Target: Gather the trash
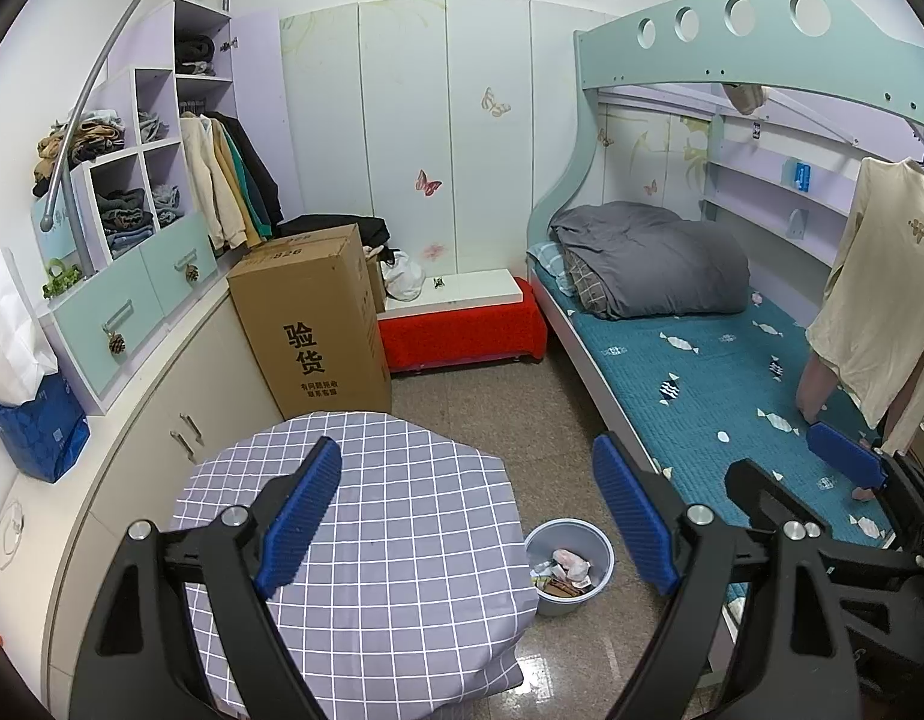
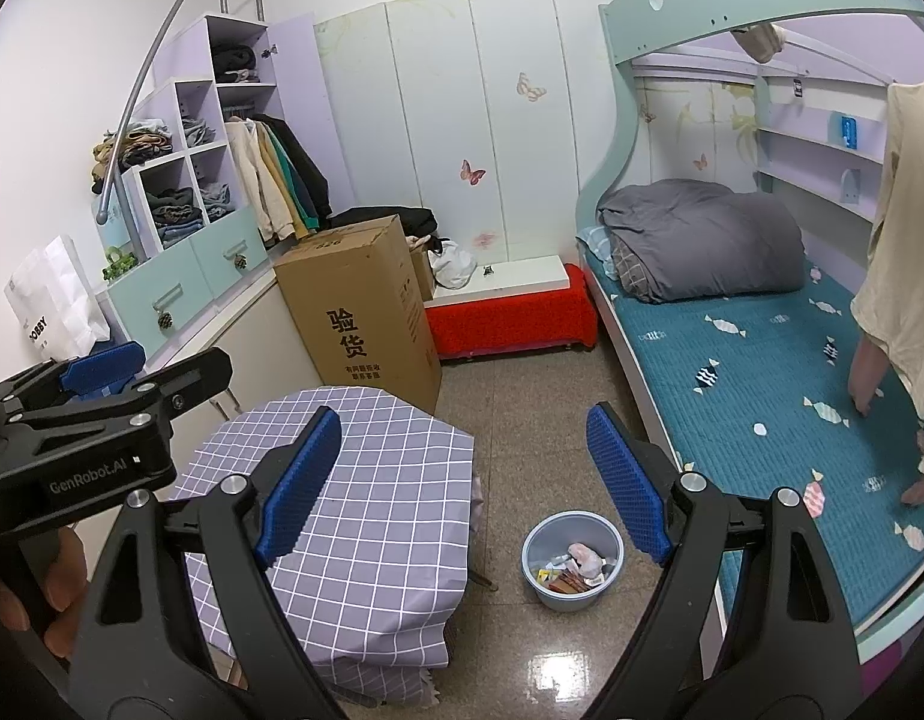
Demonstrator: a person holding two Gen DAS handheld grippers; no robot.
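Small bedroom, both cams looking down at the floor from above. Left gripper has its blue pads spread wide w/ nothing between them, hanging over the table w/ the grey checked cloth at the bottom center-left of the frame. Right gripper is the same deal, pads wide apart, nothing held. In the right wrist view the left gripper also pokes in at the left edge; in the left wrist view the right one shows at the right edge, over the bed.

Trash-wise: light blue bin sits on the tiled floor, lower center of the frame, just beside the table's right edge and between table and bed. It's got wrappers and crumpled paper inside, can't make out exactly what tbh.

Other stuff: tall cardboard box w/ black print stands behind the table, center-left. Red-covered bench beyond it against the wall panels. Folded grey duvet at the far end of the teal mattress. Cream shirt hangs at the right edge. Shelves w/ clothes upper left, white paper bag at far left.
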